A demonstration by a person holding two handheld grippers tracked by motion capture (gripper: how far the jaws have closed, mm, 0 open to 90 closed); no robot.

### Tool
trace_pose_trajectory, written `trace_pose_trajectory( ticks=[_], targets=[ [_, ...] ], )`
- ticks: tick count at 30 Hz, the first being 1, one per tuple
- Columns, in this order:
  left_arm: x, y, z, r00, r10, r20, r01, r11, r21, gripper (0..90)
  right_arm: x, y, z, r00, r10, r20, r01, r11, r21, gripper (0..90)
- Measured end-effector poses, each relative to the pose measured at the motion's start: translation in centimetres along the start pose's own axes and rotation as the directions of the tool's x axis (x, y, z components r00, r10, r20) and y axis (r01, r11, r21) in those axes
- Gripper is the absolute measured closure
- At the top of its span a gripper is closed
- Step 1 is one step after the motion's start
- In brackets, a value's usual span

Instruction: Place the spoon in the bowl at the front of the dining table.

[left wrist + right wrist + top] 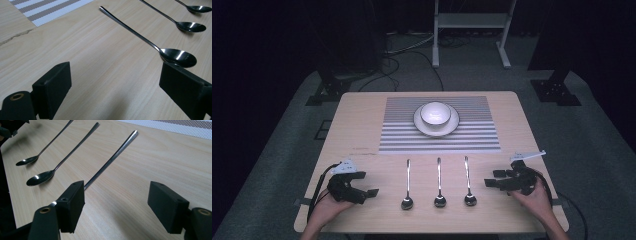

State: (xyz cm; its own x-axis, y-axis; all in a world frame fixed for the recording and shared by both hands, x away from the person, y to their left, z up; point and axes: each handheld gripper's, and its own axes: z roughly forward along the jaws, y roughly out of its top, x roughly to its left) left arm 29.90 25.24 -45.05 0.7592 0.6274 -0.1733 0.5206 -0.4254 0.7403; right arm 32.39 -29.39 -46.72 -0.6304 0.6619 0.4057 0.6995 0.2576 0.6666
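Both tongs, left (371,192) and right (488,182), apart and empty beside three unmarked spoons (438,181)

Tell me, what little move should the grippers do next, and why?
Probably the right gripper should slide toward the nearest spoon and close on its handle. Both it and the left gripper are open and empty. Three spoons lie untouched on the table, and the bowl on the plate looks empty.
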Motion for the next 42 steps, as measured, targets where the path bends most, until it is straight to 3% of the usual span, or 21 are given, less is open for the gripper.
trace_pose_trajectory(
  ticks=[16,24,31,37,42],
  targets=[
    [-2.1,1.1,1.3,0.9974,0.057,0.043,-0.058,0.9982,0.016,11.9,0.3,0.1,0.4,1.0,-0.009,0.002,0.009,1.0,0.017,28.3],
    [-3.4,1.5,2.2,0.992,0.104,0.072,-0.107,0.9931,0.047,14.0,0.5,0.2,0.6,0.9998,-0.017,0.0,0.017,1.0,0.024,28.5],
    [-4.1,2.0,2.6,0.9845,0.115,0.133,-0.12,0.9922,0.033,24.6,0.5,0.3,0.8,0.9997,-0.023,0.0,0.023,0.999,0.028,28.6],
    [-5.1,2.4,3.1,0.9752,0.136,0.175,-0.143,0.9894,0.028,40.9,0.5,0.3,0.7,0.9998,-0.022,-0.003,0.022,0.999,0.023,29.3],
    [-6.4,2.8,4.0,0.9656,0.179,0.189,-0.193,0.9792,0.062,54.2,0.7,0.4,0.8,0.9996,-0.025,-0.01,0.026,0.999,0.023,29.4]
  ],
)
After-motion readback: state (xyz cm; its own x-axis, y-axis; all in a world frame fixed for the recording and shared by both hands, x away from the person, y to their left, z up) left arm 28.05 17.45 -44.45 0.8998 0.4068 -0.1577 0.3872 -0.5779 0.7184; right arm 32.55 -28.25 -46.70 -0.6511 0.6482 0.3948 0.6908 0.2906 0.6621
